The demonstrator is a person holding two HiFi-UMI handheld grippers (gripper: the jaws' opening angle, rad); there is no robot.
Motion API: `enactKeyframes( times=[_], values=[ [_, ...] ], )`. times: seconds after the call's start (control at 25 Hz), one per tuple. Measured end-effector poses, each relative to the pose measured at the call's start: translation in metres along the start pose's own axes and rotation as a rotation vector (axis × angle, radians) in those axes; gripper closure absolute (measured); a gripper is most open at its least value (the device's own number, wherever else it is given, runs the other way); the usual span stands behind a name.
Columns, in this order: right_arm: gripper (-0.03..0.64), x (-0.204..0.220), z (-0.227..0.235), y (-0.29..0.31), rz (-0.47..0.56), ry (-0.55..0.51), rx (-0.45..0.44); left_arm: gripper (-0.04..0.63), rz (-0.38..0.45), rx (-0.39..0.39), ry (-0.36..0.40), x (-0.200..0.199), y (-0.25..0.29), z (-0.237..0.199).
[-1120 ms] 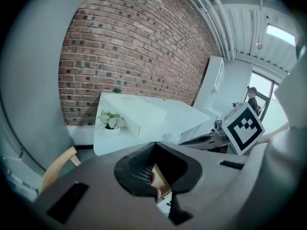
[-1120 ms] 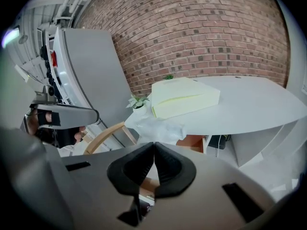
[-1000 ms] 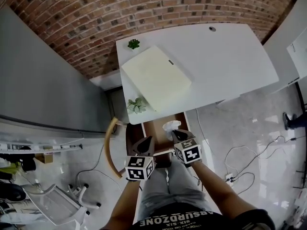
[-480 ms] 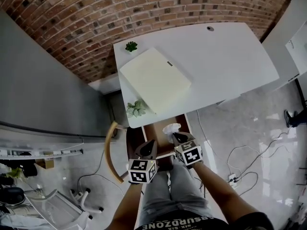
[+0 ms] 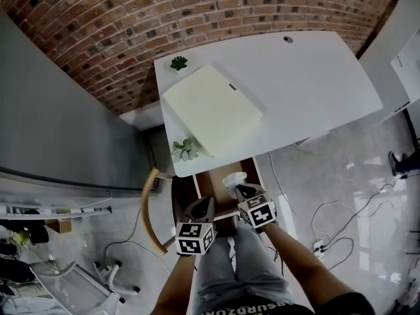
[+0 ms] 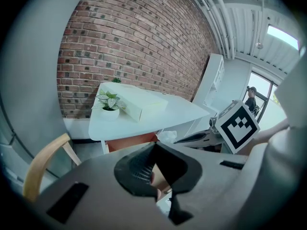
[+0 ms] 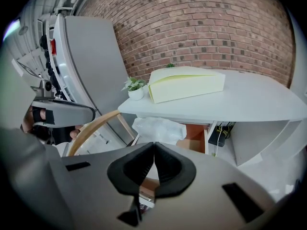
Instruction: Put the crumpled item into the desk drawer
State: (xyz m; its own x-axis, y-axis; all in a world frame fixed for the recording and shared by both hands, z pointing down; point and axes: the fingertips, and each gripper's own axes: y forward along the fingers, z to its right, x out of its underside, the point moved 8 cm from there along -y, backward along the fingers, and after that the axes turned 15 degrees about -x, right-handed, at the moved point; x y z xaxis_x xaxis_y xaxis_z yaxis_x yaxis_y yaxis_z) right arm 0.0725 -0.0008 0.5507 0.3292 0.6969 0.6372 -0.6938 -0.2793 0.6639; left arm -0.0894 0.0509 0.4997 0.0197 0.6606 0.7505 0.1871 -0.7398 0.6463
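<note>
Over the open desk drawer (image 5: 211,181) beneath the white desk (image 5: 315,90), the right gripper (image 5: 241,189) pinches the crumpled white item (image 5: 231,178) in closed jaws, while the left gripper (image 5: 202,206) hangs beside it with jaws together and empty, so releasing the item inside, by my judgement, remains.

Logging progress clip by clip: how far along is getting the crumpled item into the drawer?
Done: the drawer stands open under the desk. In hand: the right gripper, shut, pinches the crumpled item over the drawer. Still to do: lower it in and release; closing the drawer may follow. The left gripper is shut and empty.
</note>
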Motion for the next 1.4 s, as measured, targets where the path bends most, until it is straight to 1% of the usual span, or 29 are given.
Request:
enactKeyframes(
  times=[0.56,0.96,1.28,1.4],
  values=[
    [0.615,0.012,0.013,0.022,-0.025,-0.035,-0.001,0.592,0.006,-0.014,-0.012,0.014,0.015,-0.002],
    [0.615,0.018,0.017,0.042,-0.076,-0.066,-0.017,0.592,-0.008,-0.032,-0.026,0.025,0.021,-0.009],
    [0.616,0.025,0.023,0.059,-0.139,-0.105,-0.019,0.592,-0.017,-0.037,-0.032,0.029,0.028,-0.013],
    [0.615,0.026,0.026,0.065,-0.149,-0.129,-0.02,0.592,-0.021,-0.037,-0.034,0.03,0.03,-0.014]
  ],
)
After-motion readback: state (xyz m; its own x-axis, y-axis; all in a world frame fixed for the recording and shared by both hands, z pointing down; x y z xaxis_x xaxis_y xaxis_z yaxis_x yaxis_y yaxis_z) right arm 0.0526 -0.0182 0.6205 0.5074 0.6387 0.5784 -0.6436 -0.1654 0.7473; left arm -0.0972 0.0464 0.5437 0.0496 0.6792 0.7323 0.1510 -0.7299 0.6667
